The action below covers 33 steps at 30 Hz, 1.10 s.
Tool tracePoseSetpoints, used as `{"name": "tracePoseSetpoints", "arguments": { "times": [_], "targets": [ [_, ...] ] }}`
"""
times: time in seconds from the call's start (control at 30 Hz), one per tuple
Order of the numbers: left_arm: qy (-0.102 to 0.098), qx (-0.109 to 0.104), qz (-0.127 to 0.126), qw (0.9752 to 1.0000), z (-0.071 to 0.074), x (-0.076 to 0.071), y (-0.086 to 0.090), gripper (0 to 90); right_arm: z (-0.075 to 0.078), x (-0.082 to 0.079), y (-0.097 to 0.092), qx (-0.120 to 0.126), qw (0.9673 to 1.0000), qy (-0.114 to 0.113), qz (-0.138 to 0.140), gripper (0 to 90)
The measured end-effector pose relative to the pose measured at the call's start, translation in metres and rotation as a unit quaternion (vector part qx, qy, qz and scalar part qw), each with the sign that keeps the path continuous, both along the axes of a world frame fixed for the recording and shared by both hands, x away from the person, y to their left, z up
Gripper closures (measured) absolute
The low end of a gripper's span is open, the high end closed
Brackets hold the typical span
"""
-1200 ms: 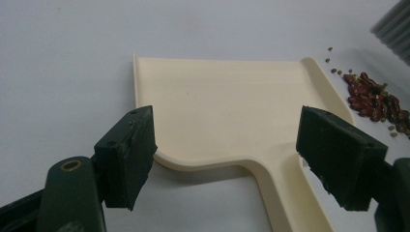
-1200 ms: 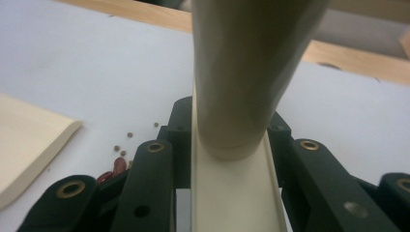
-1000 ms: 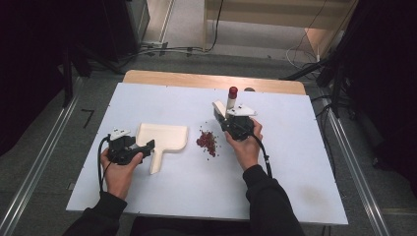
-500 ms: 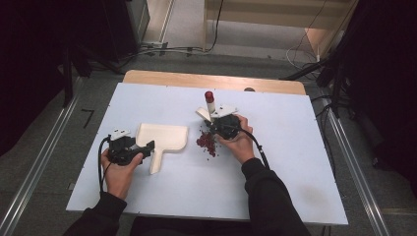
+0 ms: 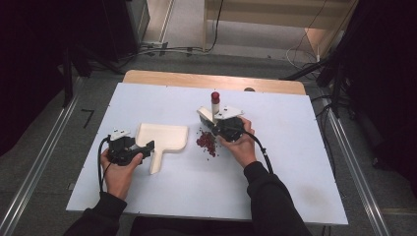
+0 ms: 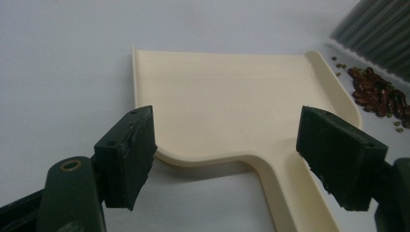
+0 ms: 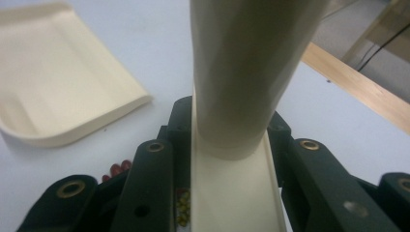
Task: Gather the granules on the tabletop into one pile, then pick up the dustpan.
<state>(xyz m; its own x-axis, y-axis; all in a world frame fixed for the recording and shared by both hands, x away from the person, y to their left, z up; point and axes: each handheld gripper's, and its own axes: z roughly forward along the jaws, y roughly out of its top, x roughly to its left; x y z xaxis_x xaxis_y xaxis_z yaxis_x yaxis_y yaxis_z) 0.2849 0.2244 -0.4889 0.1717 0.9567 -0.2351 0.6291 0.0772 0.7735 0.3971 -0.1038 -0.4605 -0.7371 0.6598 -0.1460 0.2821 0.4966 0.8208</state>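
A: Start with the big things. Your bench (image 5: 295,162) is white, and the cream dustpan (image 5: 164,140) lies flat on it, just ahead of your left gripper (image 6: 225,154).

B: And those left fingers (image 6: 128,154)?

A: They stand apart, one on each side of where the dustpan's handle meets its tray. Nothing is pinched; the pads stay clear of the plastic, and the handle runs back towards you between them.

B: My right gripper (image 5: 216,125)?

A: Its fingers (image 7: 150,188) are clamped on the cream handle of the hand brush (image 7: 237,82). The handle rises straight up out of the fingers, ending in a red cap, and the dark bristles sit down at the bench just beyond the fingertips.

B: Where is the spill?

A: The red beans (image 5: 206,142) lie in a small heap just on your side of the right fingers, between them and the dustpan's near edge. In the left gripper view the heap shows past the right-hand finger, beside the dustpan's corner, with a few loose green grains around it.
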Motion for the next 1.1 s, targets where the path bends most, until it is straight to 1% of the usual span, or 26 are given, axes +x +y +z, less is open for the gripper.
{"name": "tracePoseSetpoints", "arguments": {
  "times": [0.07, 0.1, 0.17, 0.2, 0.23, 0.3, 0.4, 0.47, 0.5, 0.57, 0.63, 0.7, 0.77, 0.8, 0.87, 0.97, 1.07, 1.1],
  "targets": [
    [0.000, -0.001, 0.001, 1.0000, 0.000, 0.000, 0.001, 22.5, 0.003, 0.002, -0.011, 0.024, 0.9991, 0.022, -0.027, 64.2],
    [0.000, 0.000, 0.001, 1.0000, 0.000, 0.000, 0.001, 22.5, 0.004, 0.004, -0.017, 0.034, 0.9983, 0.034, -0.035, 64.2],
    [-0.001, -0.002, 0.004, 1.0000, 0.000, 0.000, 0.002, 21.8, 0.004, 0.004, -0.030, 0.055, 0.9957, 0.052, -0.054, 64.2],
    [0.000, -0.003, 0.004, 1.0000, 0.000, 0.000, 0.002, 21.8, 0.004, 0.003, -0.036, 0.066, 0.9941, 0.062, -0.059, 64.2],
    [0.000, -0.005, 0.004, 1.0000, 0.000, 0.000, 0.002, 21.8, 0.004, 0.002, -0.043, 0.073, 0.9932, 0.066, -0.063, 64.2],
    [0.001, -0.007, 0.005, 1.0000, 0.000, -0.001, 0.001, 21.7, 0.003, -0.003, -0.054, 0.077, 0.9925, 0.062, -0.072, 64.2],
    [0.000, -0.007, 0.004, 1.0000, 0.000, -0.003, 0.000, 21.5, 0.003, -0.009, -0.069, 0.097, 0.9899, 0.066, -0.079, 64.2],
    [0.000, -0.007, 0.006, 1.0000, 0.000, -0.005, 0.000, 21.4, 0.004, -0.013, -0.077, 0.098, 0.9902, 0.056, -0.082, 64.2],
    [0.001, -0.006, 0.007, 1.0000, 0.000, -0.006, -0.001, 21.4, 0.005, -0.015, -0.081, 0.097, 0.9899, 0.056, -0.086, 64.2],
    [0.001, -0.006, 0.009, 0.9999, 0.000, -0.008, -0.001, 21.3, 0.005, -0.017, -0.089, 0.104, 0.9889, 0.055, -0.090, 64.2],
    [0.003, -0.009, 0.009, 0.9999, 0.000, -0.010, -0.003, 20.9, 0.004, -0.020, -0.097, 0.105, 0.9882, 0.052, -0.099, 64.2],
    [0.005, -0.008, 0.008, 0.9999, -0.001, -0.013, -0.006, 20.9, 0.004, -0.022, -0.104, 0.112, 0.9871, 0.056, -0.100, 64.2],
    [0.006, -0.007, 0.006, 0.9999, -0.001, -0.014, -0.006, 20.9, 0.003, -0.024, -0.107, 0.110, 0.9873, 0.053, -0.101, 64.2],
    [0.007, -0.007, 0.007, 0.9999, -0.001, -0.015, -0.007, 20.5, 0.003, -0.026, -0.112, 0.106, 0.9876, 0.053, -0.103, 64.2],
    [0.007, -0.007, 0.008, 0.9999, -0.001, -0.017, -0.008, 20.0, 0.004, -0.027, -0.115, 0.108, 0.9873, 0.054, -0.103, 64.2],
    [0.006, -0.008, 0.012, 0.9999, 0.000, -0.021, -0.008, 19.4, 0.004, -0.030, -0.123, 0.112, 0.9864, 0.054, -0.108, 64.2],
    [0.009, -0.014, 0.018, 0.9997, -0.001, -0.025, -0.008, 18.6, 0.004, -0.031, -0.128, 0.112, 0.9855, 0.056, -0.114, 64.2],
    [0.012, -0.012, 0.016, 0.9997, -0.001, -0.027, -0.008, 18.0, 0.004, -0.031, -0.129, 0.113, 0.9853, 0.057, -0.115, 64.2]
  ]
}}
